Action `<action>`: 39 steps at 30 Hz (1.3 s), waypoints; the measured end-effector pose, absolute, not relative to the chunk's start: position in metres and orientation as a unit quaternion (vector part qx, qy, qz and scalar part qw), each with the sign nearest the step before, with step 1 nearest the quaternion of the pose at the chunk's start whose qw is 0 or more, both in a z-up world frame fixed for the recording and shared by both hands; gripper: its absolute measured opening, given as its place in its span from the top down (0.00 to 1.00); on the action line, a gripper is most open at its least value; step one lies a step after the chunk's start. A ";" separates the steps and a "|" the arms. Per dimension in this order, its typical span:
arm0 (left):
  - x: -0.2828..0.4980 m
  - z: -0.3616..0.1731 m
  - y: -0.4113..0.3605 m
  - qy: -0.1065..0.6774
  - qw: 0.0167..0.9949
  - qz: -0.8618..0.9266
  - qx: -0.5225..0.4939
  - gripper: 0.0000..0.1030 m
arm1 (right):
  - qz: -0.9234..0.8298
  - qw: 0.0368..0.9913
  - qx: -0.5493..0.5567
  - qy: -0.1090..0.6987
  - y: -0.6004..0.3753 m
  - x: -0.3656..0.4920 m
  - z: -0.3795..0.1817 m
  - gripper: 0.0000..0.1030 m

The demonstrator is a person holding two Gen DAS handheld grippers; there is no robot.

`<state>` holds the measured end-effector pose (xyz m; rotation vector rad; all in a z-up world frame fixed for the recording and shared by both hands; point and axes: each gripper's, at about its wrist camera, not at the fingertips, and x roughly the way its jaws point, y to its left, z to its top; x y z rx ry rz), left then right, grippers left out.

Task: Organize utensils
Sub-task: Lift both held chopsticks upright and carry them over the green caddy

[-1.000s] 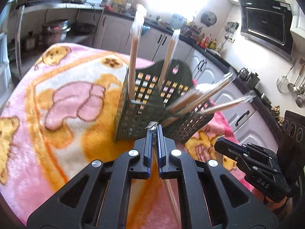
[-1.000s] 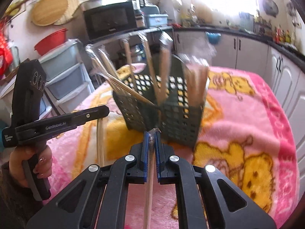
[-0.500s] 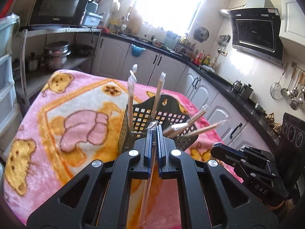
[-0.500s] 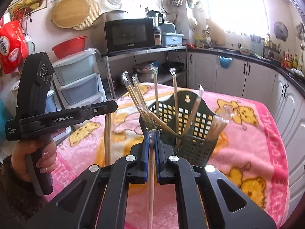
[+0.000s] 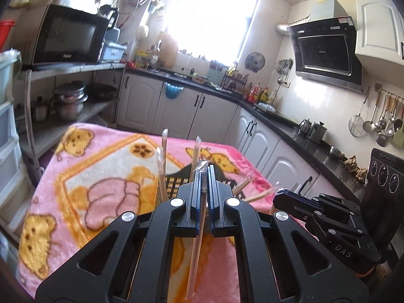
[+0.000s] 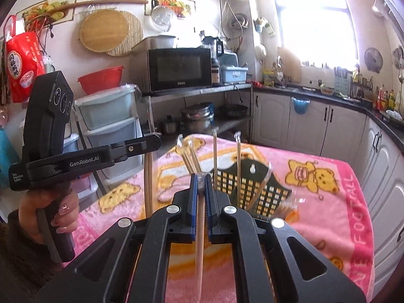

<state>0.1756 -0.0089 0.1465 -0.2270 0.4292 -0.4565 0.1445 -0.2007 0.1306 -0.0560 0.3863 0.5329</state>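
Two wrapped chopstick pairs are in hand, one per gripper. The left gripper [image 5: 204,174] has its fingers closed on a wrapped pair of chopsticks [image 5: 195,250] that hangs down below the jaws, and the right gripper [image 6: 201,184] is likewise clamped on its own wrapped pair [image 6: 200,247]. Both tools hover above the black perforated utensil basket [image 6: 252,189], which stands on the pink bear-print blanket [image 5: 101,176] and already holds several wrapped pairs [image 6: 214,151] leaning at different angles.

Each pair is pinched near its top through slick plastic film, so the long lower end can probably swing or slip in the jaws during the descent. A tilted tip could catch the basket's rim or lattice, or knock against the leaning pairs and lever them out. The basket looks light and sits on soft fleece, so a sideways push may tip or slide it. With both grippers close together over one small opening, they could also collide if they lower at once.
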 end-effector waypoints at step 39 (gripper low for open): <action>0.217 0.254 -0.031 0.041 0.979 -0.177 -0.097 0.98 | 0.203 0.978 0.032 0.032 -0.235 0.218 0.237 0.94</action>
